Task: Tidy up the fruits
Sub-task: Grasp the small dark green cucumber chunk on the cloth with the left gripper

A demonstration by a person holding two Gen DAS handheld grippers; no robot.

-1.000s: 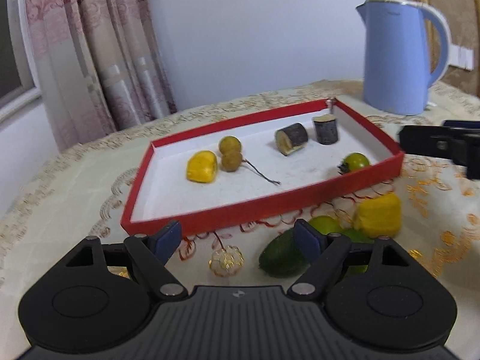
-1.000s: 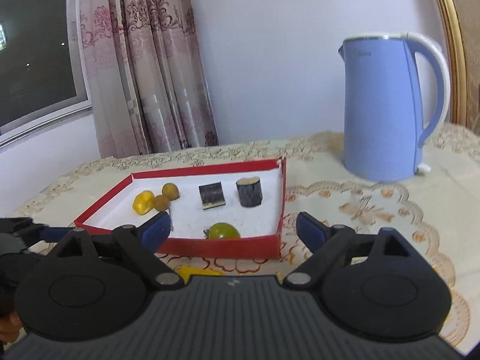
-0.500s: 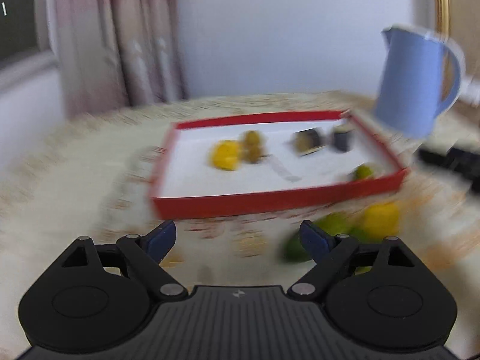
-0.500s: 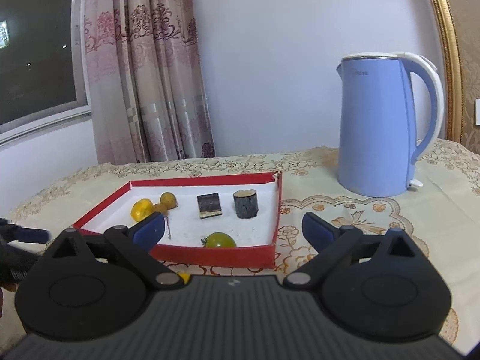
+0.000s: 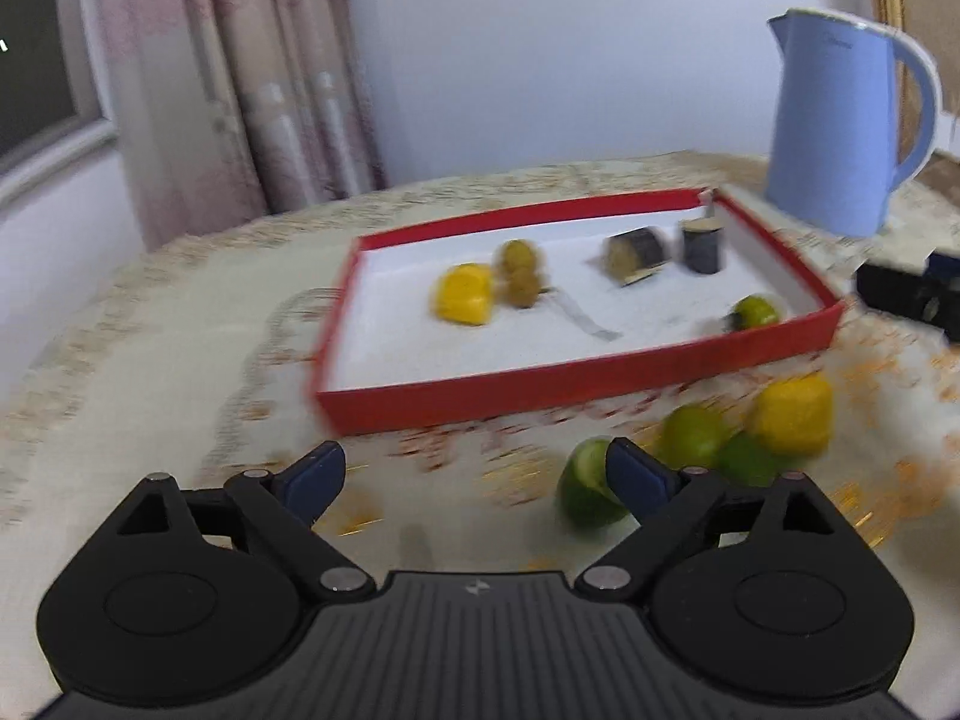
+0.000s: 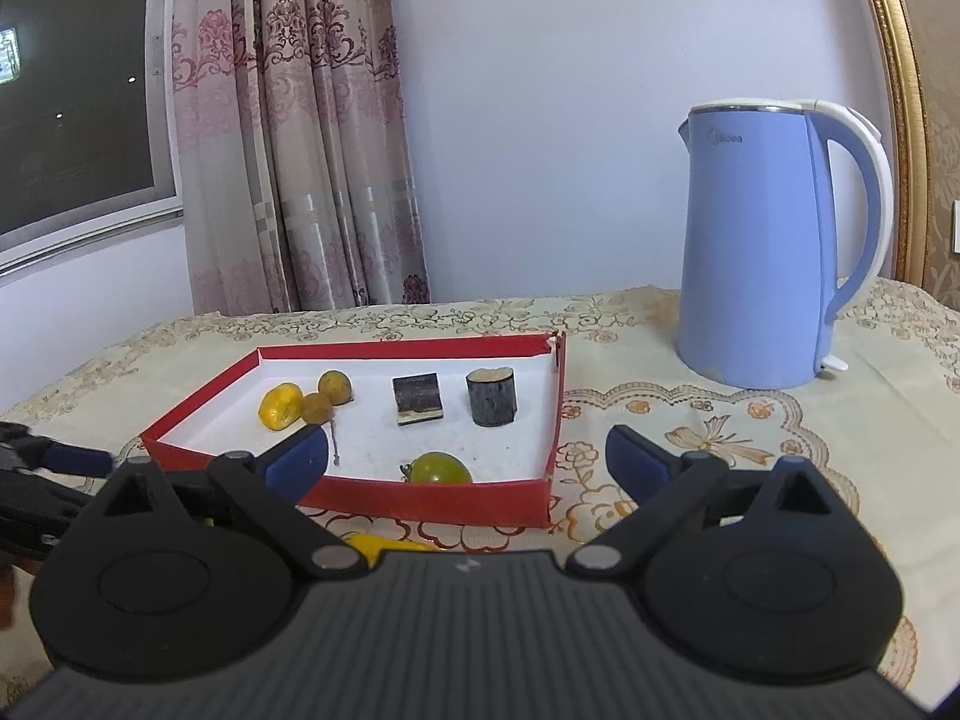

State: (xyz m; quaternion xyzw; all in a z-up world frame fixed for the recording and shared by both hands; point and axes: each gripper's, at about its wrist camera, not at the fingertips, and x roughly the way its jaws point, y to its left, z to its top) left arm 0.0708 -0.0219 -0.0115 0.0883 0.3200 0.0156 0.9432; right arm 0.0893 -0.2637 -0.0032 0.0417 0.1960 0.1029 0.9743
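Note:
A red tray [image 5: 576, 381] [image 6: 420, 501] with a white floor lies on the table. In it are a yellow fruit [image 5: 463, 302] [image 6: 279, 406], two small brown fruits [image 5: 521, 276] [image 6: 327, 396], two dark wood pieces [image 5: 660, 249] [image 6: 492, 397] and a green fruit [image 5: 757, 312] [image 6: 442, 469]. In front of the tray lie green fruits [image 5: 585, 483] [image 5: 693, 437] and a yellow fruit [image 5: 792, 417]. My left gripper [image 5: 474, 477] is open and empty above the table, left of them. My right gripper [image 6: 468, 459] is open and empty before the tray.
A blue electric kettle [image 5: 840, 126] [image 6: 774, 246] stands at the back right. Curtains [image 6: 288, 138] and a window are behind the table. The right gripper shows at the left wrist view's right edge [image 5: 906, 297]. The left gripper shows at the right wrist view's left edge [image 6: 36, 468].
My left gripper swung left and then back right, so the tray shifted across its view. My right gripper rose and drew back a little. Both stay open.

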